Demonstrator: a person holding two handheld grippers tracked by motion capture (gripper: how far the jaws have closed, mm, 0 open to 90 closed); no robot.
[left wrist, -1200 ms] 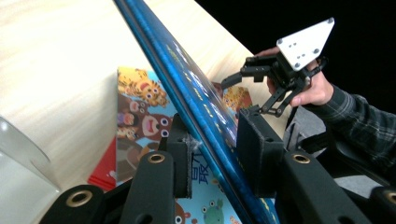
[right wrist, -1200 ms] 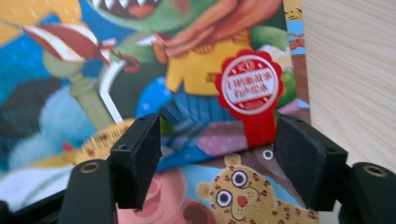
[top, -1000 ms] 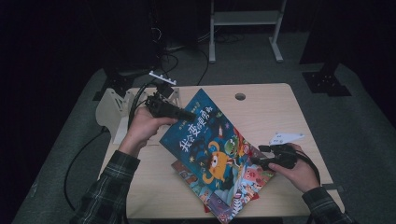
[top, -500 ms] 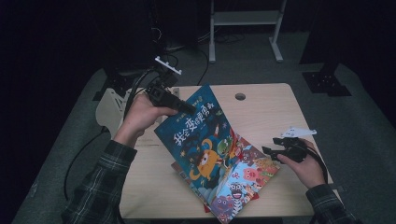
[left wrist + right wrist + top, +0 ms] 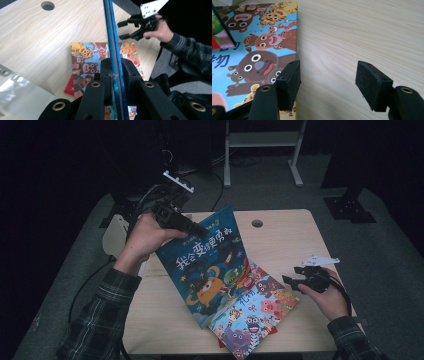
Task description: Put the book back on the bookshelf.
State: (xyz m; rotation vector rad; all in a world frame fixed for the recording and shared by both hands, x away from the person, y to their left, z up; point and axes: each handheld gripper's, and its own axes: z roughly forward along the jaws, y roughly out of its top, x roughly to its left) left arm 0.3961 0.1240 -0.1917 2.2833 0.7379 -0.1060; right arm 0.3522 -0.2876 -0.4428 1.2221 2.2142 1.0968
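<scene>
- Over the bench's (image 5: pixel 280 235) far-left corner, the left gripper (image 5: pixel 192 227) is raised, its jaws just closed, pinching the blue book's (image 5: pixel 210 265) top edge, tilting it up.
- At right, the right gripper (image 5: pixel 295 276) hovers spread beside the animal-cover book (image 5: pixel 255 312) lying flat.

high view dim, dark surround (table (image 5: pixel 280 240) alone lit); tongs views brighter, foreground soft.

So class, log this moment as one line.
left gripper: shut on blue book, tilted up | right gripper: open, empty | animal book: flat on table
</scene>
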